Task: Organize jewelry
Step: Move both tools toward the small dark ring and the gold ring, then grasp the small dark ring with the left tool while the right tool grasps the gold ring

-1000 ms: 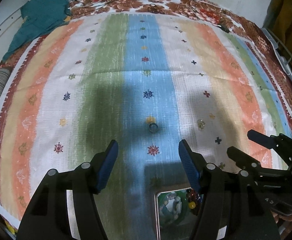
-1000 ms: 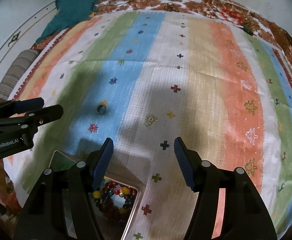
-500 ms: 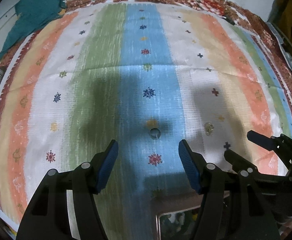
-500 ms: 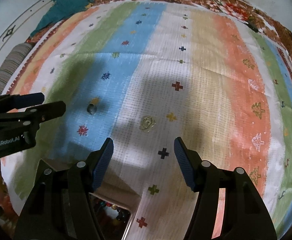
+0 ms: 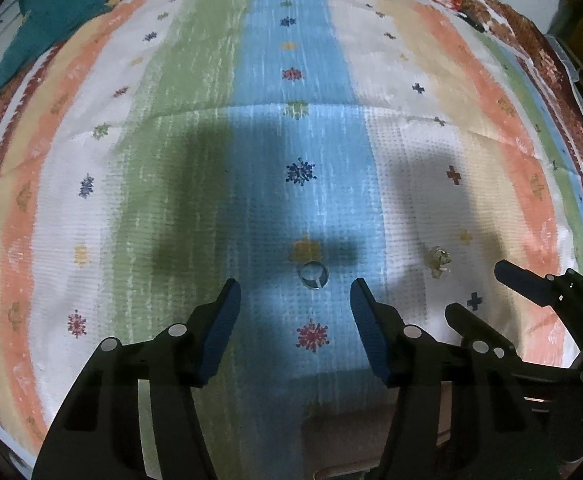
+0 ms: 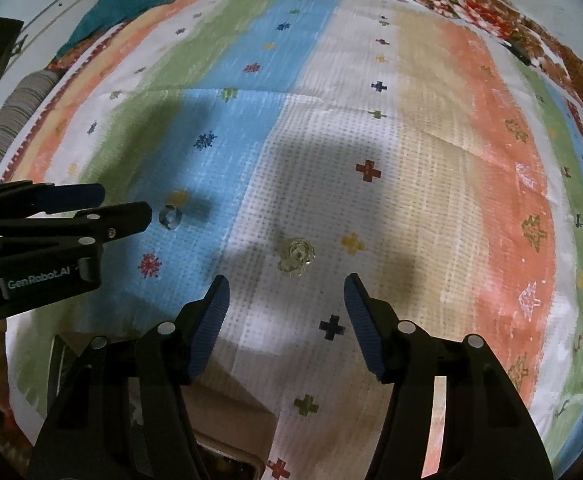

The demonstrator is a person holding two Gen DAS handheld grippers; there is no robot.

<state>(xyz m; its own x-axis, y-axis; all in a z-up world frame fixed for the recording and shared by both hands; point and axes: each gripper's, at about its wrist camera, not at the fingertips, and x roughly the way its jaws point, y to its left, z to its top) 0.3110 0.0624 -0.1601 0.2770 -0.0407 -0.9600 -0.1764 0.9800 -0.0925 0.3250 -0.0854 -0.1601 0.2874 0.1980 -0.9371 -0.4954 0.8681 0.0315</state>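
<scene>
Both my claws closing, nothing between yet: left claw (image 5: 295, 300) over silver ring (image 5: 314, 274), right claw (image 6: 286, 300) over gold ring (image 6: 296, 257). Risk: pads snag the bedspread (image 5: 195, 160) or flick the small rings away.

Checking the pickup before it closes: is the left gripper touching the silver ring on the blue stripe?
Apart. In the left wrist view bare cloth separates the closing left gripper from the silver ring.

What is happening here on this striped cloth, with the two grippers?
A person holds two grippers over a striped cloth. The left gripper hangs above a small ring, the right gripper above a clear ornate piece. Both sets of jaws are closing, with nothing gripped yet.
</scene>
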